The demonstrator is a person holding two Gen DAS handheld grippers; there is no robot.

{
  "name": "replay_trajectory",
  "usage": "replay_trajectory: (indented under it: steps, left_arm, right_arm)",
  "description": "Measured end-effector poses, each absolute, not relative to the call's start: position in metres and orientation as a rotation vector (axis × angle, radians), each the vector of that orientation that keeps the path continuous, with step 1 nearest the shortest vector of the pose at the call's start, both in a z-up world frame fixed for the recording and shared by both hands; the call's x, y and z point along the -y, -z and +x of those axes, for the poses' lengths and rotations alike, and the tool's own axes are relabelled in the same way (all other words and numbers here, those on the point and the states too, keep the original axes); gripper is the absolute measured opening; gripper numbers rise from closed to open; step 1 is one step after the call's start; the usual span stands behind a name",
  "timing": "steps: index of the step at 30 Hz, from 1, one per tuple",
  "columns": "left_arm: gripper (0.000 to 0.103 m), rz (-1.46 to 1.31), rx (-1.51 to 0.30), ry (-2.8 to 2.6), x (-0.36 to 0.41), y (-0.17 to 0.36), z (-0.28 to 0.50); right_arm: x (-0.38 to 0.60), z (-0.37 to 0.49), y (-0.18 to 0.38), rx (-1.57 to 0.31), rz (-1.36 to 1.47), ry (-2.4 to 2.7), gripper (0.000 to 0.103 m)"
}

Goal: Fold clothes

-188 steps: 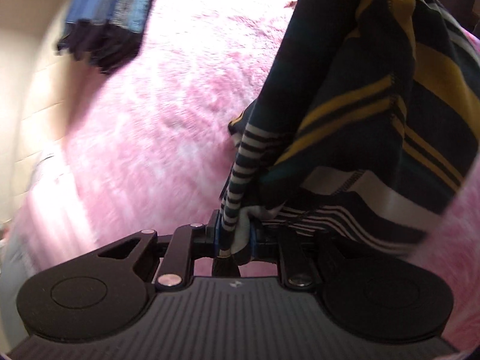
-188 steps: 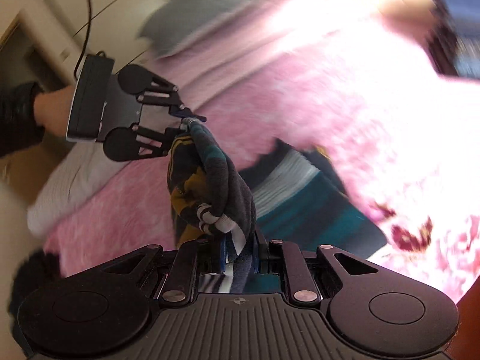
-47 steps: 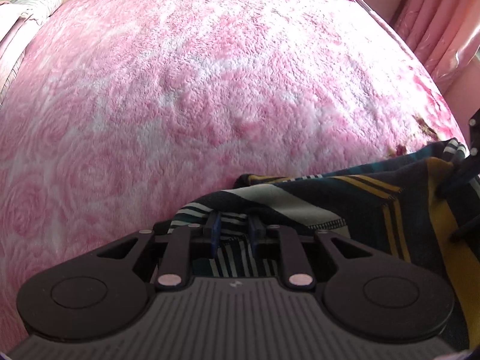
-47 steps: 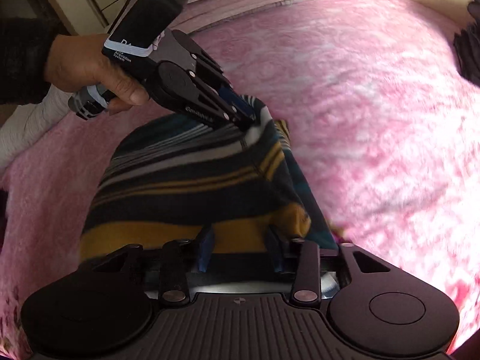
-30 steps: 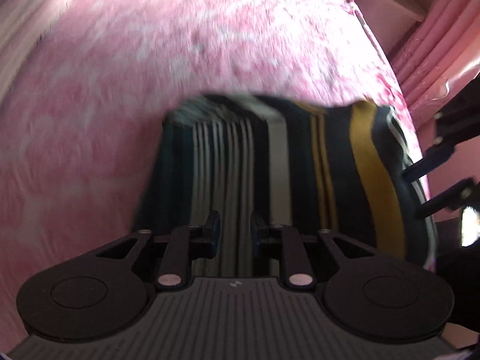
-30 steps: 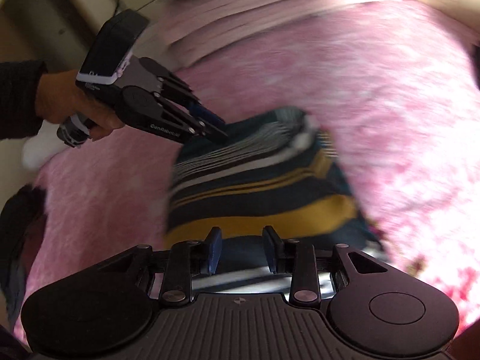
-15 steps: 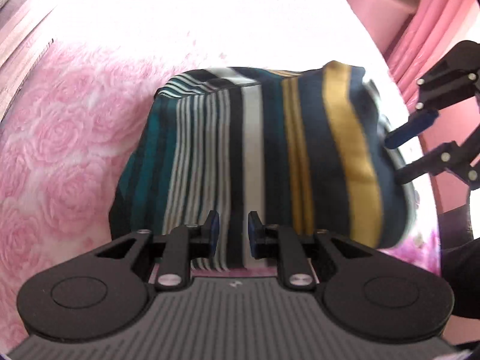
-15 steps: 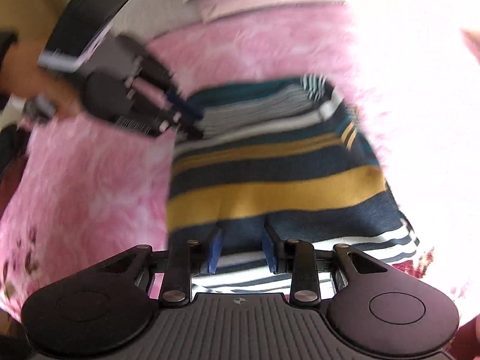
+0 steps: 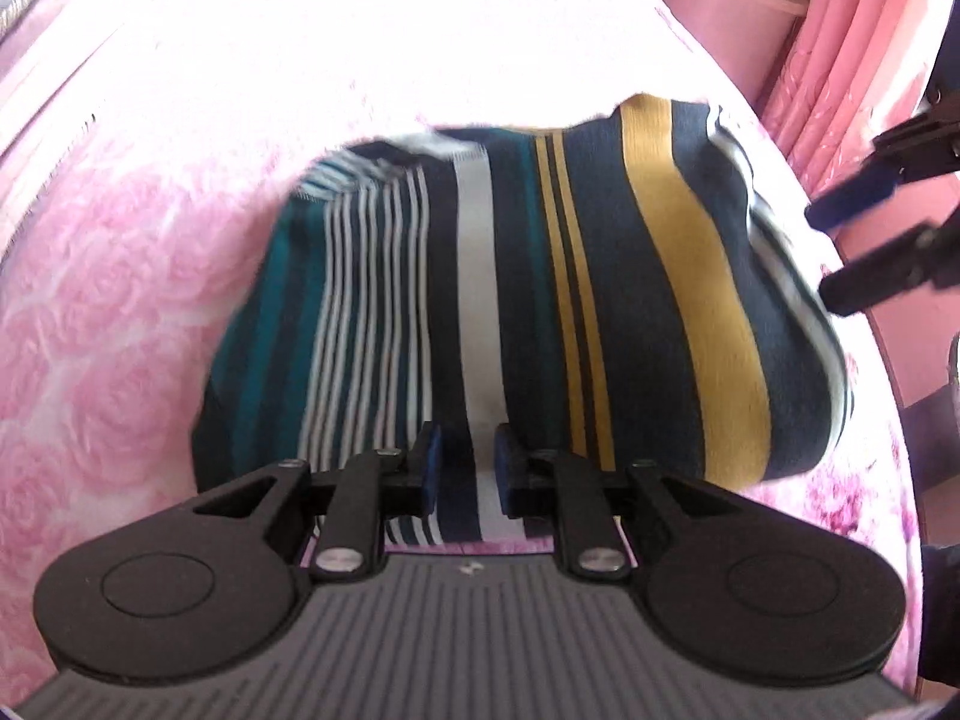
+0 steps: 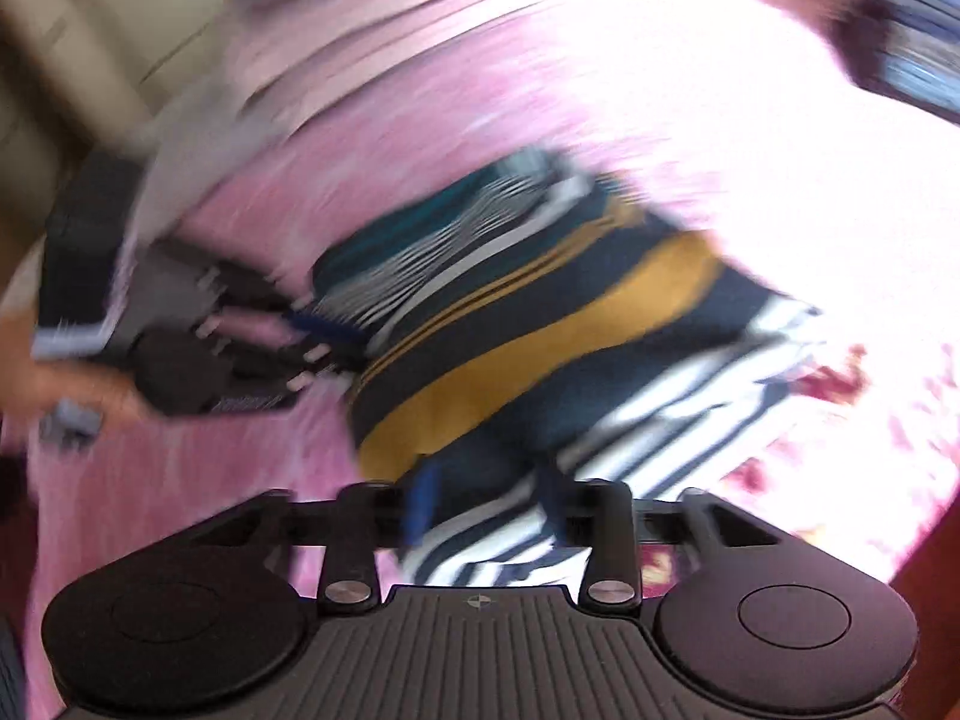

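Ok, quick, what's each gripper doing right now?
Left gripper: open, holding nothing, over the folded striped shirt.
Right gripper: open, holding nothing, at the shirt's edge.

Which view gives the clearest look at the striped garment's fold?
The left wrist view: the striped garment lies sharp and nearly whole on the pink blanket, stripes readable. The right wrist view shows it too, but motion-blurred, edges smeared.
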State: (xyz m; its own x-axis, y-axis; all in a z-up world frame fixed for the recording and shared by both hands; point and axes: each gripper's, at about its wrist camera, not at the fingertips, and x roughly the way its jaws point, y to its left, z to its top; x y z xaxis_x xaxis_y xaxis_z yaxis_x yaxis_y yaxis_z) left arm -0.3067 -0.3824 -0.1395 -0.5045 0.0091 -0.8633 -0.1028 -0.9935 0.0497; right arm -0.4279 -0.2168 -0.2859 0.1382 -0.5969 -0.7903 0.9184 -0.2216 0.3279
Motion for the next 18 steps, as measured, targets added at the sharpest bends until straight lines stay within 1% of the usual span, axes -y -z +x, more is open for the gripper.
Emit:
replay_trajectory:
  steps: [1, 3, 6, 12, 14, 18]
  left_arm:
    - [0.015, -1.515, -0.139, -2.671, 0.383, 0.135, -0.311]
    - [0.016, -1.465, -0.14, -2.675, 0.378, 0.127, -0.324]
    - [0.021, -1.45, -0.153, -2.653, 0.371, 0.126, -0.341]
    - [0.021, -1.485, -0.213, -2.594, 0.358, 0.132, -0.372]
    - [0.022, -1.496, -0.233, -2.574, 0.354, 0.134, -0.382]
    - [0.023, -1.532, -0.227, -2.534, 0.358, 0.135, -0.391]
  right_arm:
    - [0.211, -0.438, 0.283, -0.363, 1.087, 1.518, 0.081]
    - [0.207, -0.456, 0.295, -0.269, 1.161, 1.54, 0.081]
    - [0.207, -0.482, 0.32, -0.12, 1.283, 1.529, 0.081]
    - [0.205, -0.533, 0.371, 0.187, 1.512, 1.484, 0.081]
    - [0.204, -0.541, 0.38, 0.285, 1.531, 1.442, 0.08]
    - [0.208, -0.55, 0.389, 0.402, 1.531, 1.379, 0.08]
